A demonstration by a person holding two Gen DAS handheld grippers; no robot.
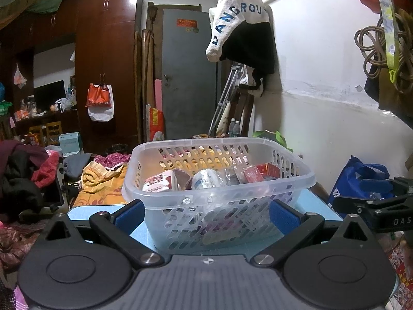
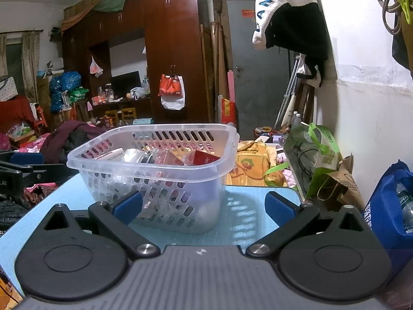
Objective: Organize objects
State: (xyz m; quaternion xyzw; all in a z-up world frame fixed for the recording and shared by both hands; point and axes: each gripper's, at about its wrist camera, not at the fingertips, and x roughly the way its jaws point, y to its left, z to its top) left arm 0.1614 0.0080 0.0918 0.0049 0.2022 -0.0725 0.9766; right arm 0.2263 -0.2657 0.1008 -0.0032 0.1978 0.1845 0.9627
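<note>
- Left wrist view: the left gripper (image 1: 206, 213) has its jaws spread wide, empty, either side of the clear basket (image 1: 281, 184) on the blue surface (image 1: 313, 201). The packets (image 1: 251, 174) inside are half hidden behind its wall.
- Right wrist view: the right gripper (image 2: 204, 205) is likewise spread and empty; the basket (image 2: 155, 173) stands left of centre, its contents blurred.

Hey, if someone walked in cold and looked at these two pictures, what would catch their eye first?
A clear basket of small packets sits mid-frame on a blue table. Both tongs, left and right, hang open before it. A white and black garment hangs on the wall above.
</note>
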